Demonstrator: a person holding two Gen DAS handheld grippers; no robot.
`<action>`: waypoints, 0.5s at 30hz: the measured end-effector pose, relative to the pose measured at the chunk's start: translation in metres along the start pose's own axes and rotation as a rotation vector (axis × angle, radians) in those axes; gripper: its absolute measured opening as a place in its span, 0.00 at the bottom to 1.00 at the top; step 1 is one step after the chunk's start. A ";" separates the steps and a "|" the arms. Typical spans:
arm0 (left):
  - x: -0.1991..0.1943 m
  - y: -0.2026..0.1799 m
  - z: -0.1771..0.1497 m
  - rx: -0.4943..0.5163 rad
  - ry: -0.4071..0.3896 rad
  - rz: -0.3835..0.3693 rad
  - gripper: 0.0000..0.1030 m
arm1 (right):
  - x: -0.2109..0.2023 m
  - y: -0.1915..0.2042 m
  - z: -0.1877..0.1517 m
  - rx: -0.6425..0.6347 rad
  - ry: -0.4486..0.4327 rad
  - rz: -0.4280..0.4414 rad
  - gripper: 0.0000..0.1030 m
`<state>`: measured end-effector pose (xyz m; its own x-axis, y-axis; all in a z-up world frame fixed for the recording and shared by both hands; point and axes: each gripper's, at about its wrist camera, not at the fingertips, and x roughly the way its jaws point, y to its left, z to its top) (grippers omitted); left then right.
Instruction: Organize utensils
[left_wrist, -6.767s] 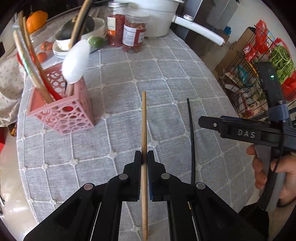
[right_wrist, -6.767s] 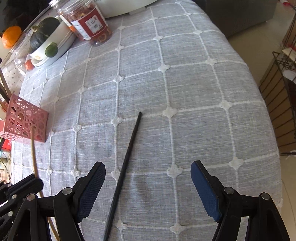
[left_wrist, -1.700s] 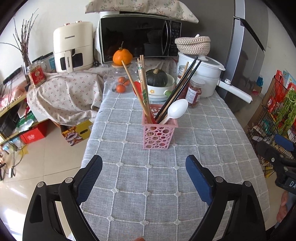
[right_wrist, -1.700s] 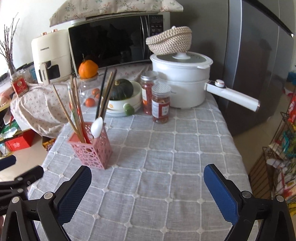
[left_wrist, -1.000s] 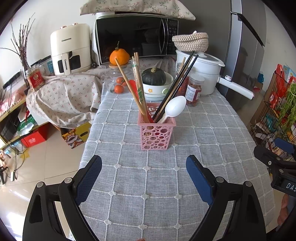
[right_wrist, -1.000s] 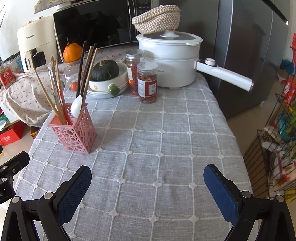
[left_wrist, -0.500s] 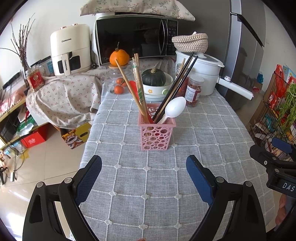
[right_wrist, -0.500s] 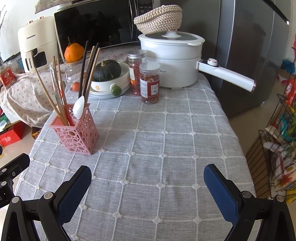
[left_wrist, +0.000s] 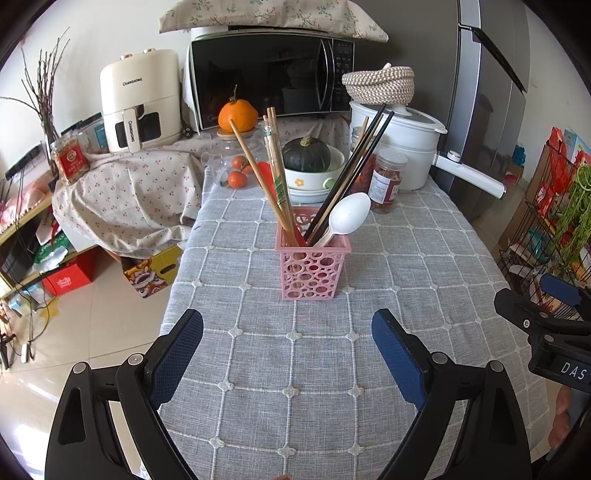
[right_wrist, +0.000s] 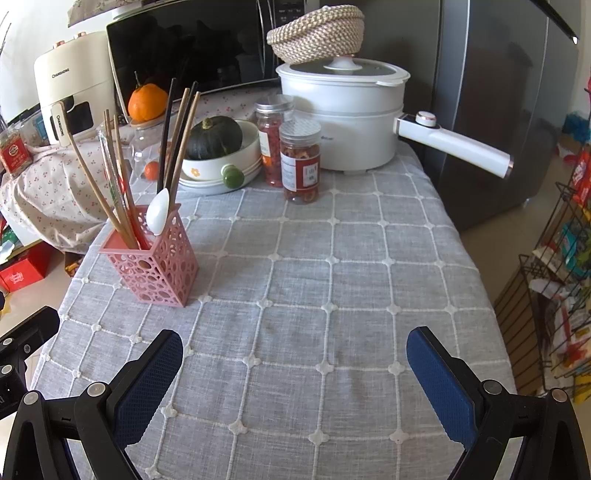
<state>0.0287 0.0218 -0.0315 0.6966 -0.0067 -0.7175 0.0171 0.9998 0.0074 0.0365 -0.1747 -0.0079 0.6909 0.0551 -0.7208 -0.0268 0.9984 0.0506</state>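
Observation:
A pink perforated utensil holder (left_wrist: 312, 271) stands upright on the grey checked tablecloth (left_wrist: 295, 369). It also shows at the left in the right wrist view (right_wrist: 155, 264). It holds wooden chopsticks (left_wrist: 258, 173), black chopsticks (left_wrist: 354, 170) and a white spoon (left_wrist: 347, 218). My left gripper (left_wrist: 288, 350) is open and empty, in front of the holder and apart from it. My right gripper (right_wrist: 295, 373) is open and empty over bare cloth to the holder's right.
At the table's back stand a white pot with a long handle (right_wrist: 343, 122), two red-filled jars (right_wrist: 299, 162), a bowl with a green squash (right_wrist: 218, 147) and a microwave (left_wrist: 269, 74). A wire rack (right_wrist: 554, 288) stands off the right edge. Floor lies off the left edge.
Both grippers once worked chopsticks low over the table; now they are open, empty and drawn back. Over the last second the views have barely shifted.

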 end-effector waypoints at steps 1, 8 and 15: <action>0.000 0.000 0.000 0.000 0.000 0.000 0.92 | 0.000 0.000 0.000 0.000 0.001 0.000 0.97; 0.000 0.000 0.000 -0.001 0.000 0.000 0.92 | 0.001 0.001 -0.001 0.001 0.003 0.001 0.97; 0.000 0.000 0.000 0.001 0.000 0.000 0.92 | 0.002 0.001 -0.001 0.004 0.004 0.001 0.97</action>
<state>0.0285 0.0218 -0.0319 0.6964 -0.0070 -0.7176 0.0183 0.9998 0.0079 0.0369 -0.1732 -0.0099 0.6878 0.0557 -0.7238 -0.0240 0.9983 0.0540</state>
